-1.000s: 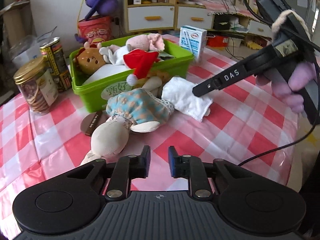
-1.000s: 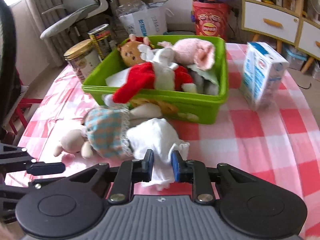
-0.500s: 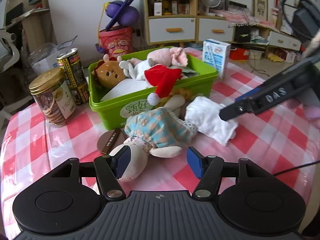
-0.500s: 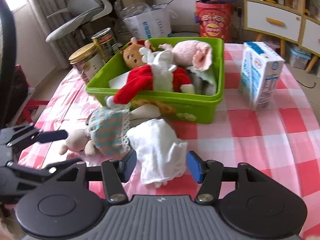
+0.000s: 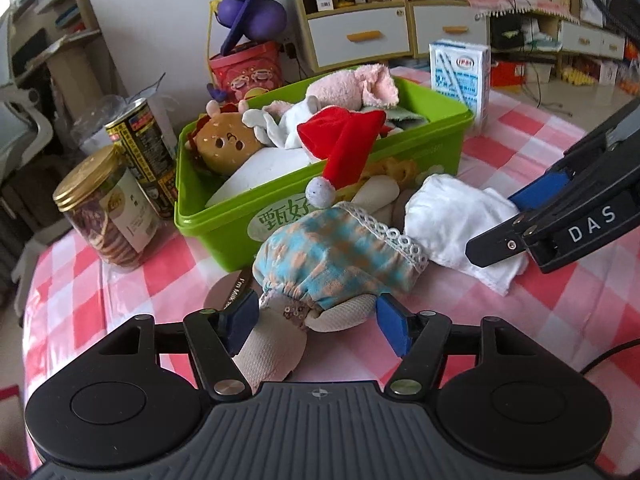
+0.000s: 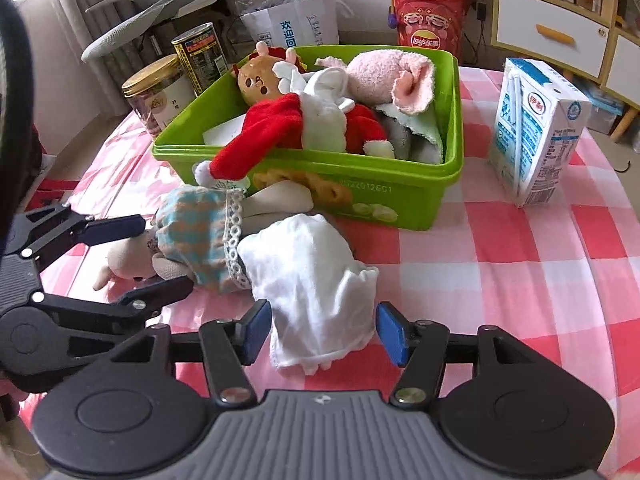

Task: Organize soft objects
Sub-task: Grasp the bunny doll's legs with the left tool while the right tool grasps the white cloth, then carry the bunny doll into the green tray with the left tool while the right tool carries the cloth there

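While both hand-held grippers gape, left (image 5: 316, 320) astride doll (image 5: 332, 260), right (image 6: 320, 330) astride cloth (image 6: 316, 284), green bin (image 6: 360, 188) holds plush toys (image 6: 320, 116).

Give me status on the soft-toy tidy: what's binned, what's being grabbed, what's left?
Done: a Santa doll, pink plush and brown-faced doll are in the green bin.
In hand: nothing gripped. The left hand-held gripper is open around the rag doll; the right hand-held gripper is open around the white cloth.
Left: both still on the table.
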Demonstrator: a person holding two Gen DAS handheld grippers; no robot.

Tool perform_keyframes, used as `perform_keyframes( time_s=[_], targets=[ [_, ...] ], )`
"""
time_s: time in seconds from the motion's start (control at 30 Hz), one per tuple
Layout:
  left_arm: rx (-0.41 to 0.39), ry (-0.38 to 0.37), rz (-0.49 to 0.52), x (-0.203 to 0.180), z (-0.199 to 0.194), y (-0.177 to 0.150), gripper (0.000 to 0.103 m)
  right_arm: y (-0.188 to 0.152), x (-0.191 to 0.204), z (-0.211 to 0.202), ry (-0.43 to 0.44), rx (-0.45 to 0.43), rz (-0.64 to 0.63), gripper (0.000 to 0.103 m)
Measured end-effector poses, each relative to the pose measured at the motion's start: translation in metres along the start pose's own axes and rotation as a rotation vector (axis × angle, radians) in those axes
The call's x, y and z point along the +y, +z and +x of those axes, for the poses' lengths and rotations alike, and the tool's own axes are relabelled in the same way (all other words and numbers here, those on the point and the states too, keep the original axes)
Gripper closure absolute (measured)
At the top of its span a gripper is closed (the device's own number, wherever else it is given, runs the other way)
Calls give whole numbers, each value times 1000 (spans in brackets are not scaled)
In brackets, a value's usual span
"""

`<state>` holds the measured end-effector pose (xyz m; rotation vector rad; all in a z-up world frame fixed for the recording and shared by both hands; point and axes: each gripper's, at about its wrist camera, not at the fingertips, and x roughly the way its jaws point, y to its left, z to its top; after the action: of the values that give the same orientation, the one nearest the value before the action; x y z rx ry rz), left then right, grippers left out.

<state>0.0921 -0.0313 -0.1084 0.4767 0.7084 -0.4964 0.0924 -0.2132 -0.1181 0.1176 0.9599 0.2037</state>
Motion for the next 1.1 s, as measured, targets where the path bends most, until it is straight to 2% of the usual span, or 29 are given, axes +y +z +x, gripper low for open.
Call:
perform_keyframes(
  time_s=[0.13, 0.27, 0.33, 0.47, 0.73, 0.97, 1.1],
  targets=[
    [8, 43, 28, -6, 10, 0, 41, 0, 3, 5, -15, -7, -12, 73],
    [6, 78, 67, -11, 14, 1, 50, 0, 7, 9, -27, -11, -32, 75],
    [5, 91, 81, -13, 13, 1, 55, 0, 8, 9, -26, -15, -44, 90],
    [12, 95, 70, -11, 8, 3, 65, 1, 4, 3, -14, -29, -36, 103],
    [25, 12, -24, -6, -9, 7, 69, 6, -14, -12, 15, -35, 56, 103],
    [73, -72, -216, 19, -32, 6, 69, 9, -29, -32, 52, -60, 159, 103],
    [62, -94, -296, 32, -50, 5, 69, 13, -37, -43, 66, -88, 207, 103]
  ],
)
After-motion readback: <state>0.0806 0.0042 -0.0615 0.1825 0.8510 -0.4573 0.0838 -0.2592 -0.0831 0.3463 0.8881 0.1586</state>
